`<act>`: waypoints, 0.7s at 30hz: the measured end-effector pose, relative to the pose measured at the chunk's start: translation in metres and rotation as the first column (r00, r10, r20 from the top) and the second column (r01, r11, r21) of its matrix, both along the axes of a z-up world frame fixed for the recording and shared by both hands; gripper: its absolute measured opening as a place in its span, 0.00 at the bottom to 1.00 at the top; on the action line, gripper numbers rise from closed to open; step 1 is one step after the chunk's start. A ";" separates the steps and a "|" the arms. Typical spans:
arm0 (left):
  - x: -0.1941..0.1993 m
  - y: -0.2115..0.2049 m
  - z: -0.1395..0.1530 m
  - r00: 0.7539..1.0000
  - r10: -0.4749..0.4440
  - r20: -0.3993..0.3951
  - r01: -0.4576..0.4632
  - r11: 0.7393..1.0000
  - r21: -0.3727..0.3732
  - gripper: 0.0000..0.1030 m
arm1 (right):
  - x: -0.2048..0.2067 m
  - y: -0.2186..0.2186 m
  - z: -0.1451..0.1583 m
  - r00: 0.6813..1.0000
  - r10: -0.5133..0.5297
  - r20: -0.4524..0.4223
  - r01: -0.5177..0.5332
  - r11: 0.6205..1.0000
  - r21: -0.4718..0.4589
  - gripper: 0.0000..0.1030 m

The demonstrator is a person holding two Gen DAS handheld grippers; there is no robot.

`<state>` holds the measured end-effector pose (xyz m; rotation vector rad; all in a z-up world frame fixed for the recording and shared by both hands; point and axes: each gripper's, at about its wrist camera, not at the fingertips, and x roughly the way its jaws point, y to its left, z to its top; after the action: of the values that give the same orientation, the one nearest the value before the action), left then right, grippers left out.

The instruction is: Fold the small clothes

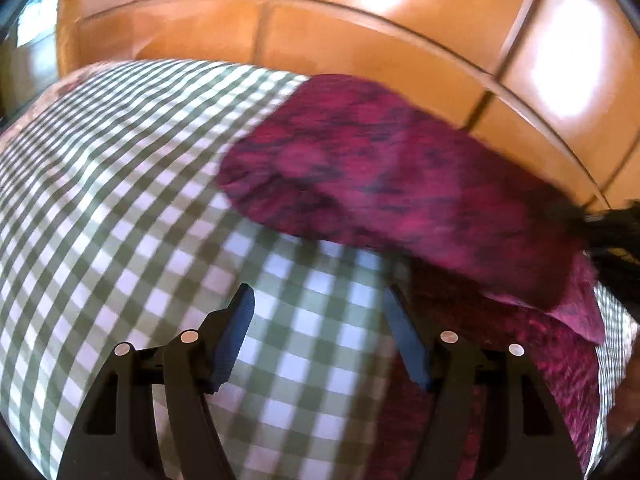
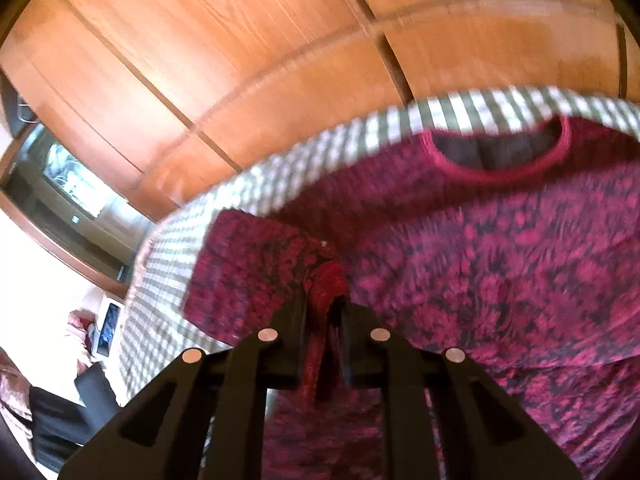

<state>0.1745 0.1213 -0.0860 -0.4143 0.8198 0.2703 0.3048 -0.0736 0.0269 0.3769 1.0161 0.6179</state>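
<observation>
Broadly, looks early in the fold, with no finished crease anywhere in view and nearly everything left to do. Behind it all, glossy orange-brown wood panelling. Below that, a green-and-white checked cloth covering the work surface. On that cloth, reaching close to its far edge by the panelling, the garment: a small magenta top mottled with black, mostly spread flat with its neckline pointing away. Seems soft and limp, rumpled in shallow waves across the body rather than smoothed. Blurs too much in both views to tell knit from print. At one side, a flap, probably a sleeve or side panel, raised off the cloth and hanging in a loose curve, with a shadow beneath it in the left wrist view. Suggests a first inward fold just under way: needs carrying across the body and laying down, then most likely the same on the other side and a final fold of the length. Smaller again, the right gripper, pressed together and pinching a plain red hem band at the edge of that flap. Last, the left gripper, spread, with nothing between its jaws, poised above the checked cloth just beside the garment's near edge and not touching the fabric, as far as can be judged.
</observation>
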 end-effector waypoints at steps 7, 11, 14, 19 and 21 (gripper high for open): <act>0.013 0.013 -0.005 0.998 0.057 -0.034 -0.057 0.998 -0.011 0.64 | -0.008 -0.037 0.058 0.989 -0.072 0.128 0.063 0.995 0.071 0.10; 0.023 0.010 -0.009 0.997 0.053 -0.056 -0.056 0.997 -0.050 0.64 | -0.012 -0.065 0.077 0.974 -0.128 0.187 0.120 0.991 0.056 0.10; 0.031 -0.004 -0.004 0.999 0.023 -0.046 -0.025 0.998 -0.049 0.64 | -0.010 -0.095 0.081 0.961 -0.186 0.204 0.181 0.982 0.043 0.10; 0.050 -0.028 0.001 0.998 0.000 -0.059 0.002 0.999 0.045 0.64 | -0.010 -0.148 0.074 0.937 -0.289 0.195 0.289 0.957 0.029 0.10; 0.058 -0.028 -0.003 0.996 0.018 -0.084 -0.014 0.998 0.058 0.65 | -0.012 -0.164 0.069 0.928 -0.318 0.193 0.322 0.947 0.011 0.10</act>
<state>0.2330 0.0929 -0.0891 -0.3572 0.8895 0.3275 0.2933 -0.2374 0.0961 0.4449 0.7528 0.3398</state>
